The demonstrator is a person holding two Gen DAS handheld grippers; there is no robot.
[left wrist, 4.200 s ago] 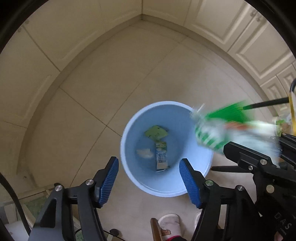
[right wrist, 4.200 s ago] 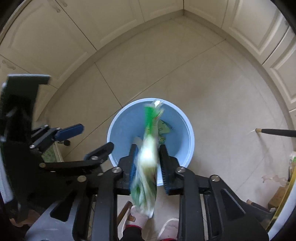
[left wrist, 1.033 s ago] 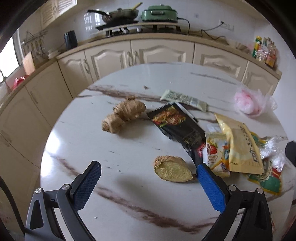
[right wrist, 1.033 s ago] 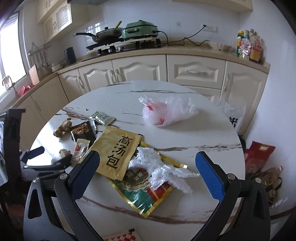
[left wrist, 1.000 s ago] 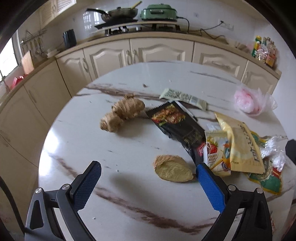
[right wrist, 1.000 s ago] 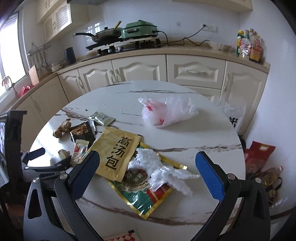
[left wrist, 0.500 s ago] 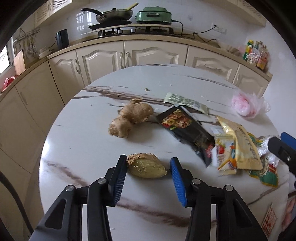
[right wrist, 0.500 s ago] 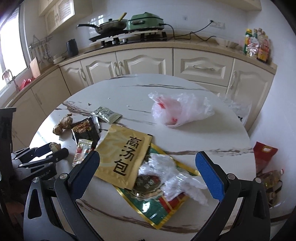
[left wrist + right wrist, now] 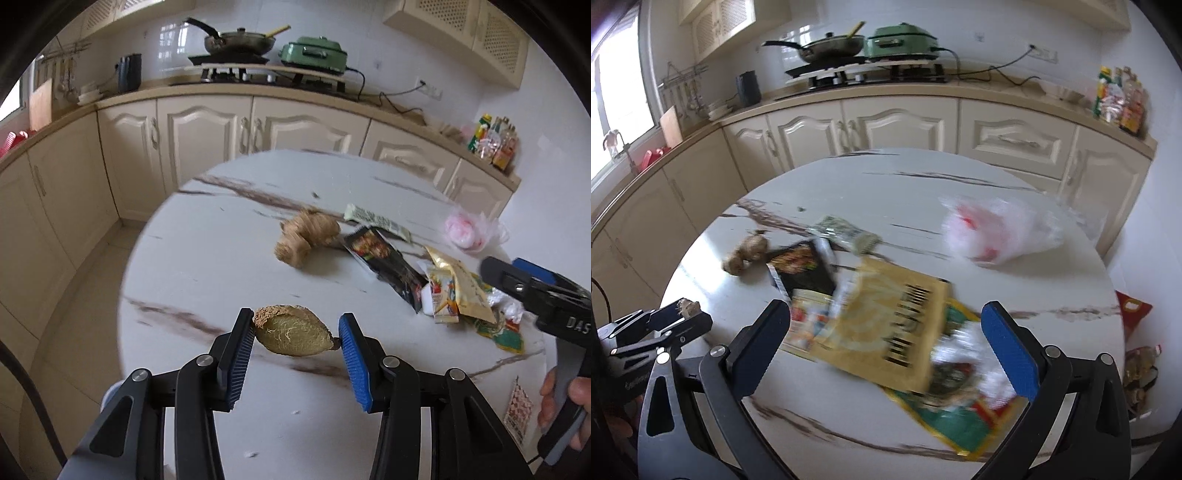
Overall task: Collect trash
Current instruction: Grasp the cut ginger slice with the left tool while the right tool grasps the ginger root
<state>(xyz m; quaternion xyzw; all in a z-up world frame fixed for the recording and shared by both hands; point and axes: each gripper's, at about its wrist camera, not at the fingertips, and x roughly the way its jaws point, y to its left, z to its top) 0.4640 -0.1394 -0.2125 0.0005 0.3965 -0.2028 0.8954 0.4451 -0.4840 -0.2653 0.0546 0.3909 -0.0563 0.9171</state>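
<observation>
Fingers of the left gripper reach forward and downward in the left wrist view, their blue pads clamped on a brown fibrous husk piece that hangs clear above the near part of the marble table. The piece lies crosswise between the pads, its long axis running left to right, blunt end against the left pad, pointed tip against the right one, hairy cut face toward the camera. Farther along the table sits a ginger root, then a black packet and a gold pouch. At the right edge the right gripper juts in, a hand wrapped round its grip. In the right wrist view, blurred, that gripper tilts down over the table with its jaws spread wide and nothing between them, the gold pouch lying below them on the table. The left gripper shows at the far left, the husk piece peeking from its tips.
</observation>
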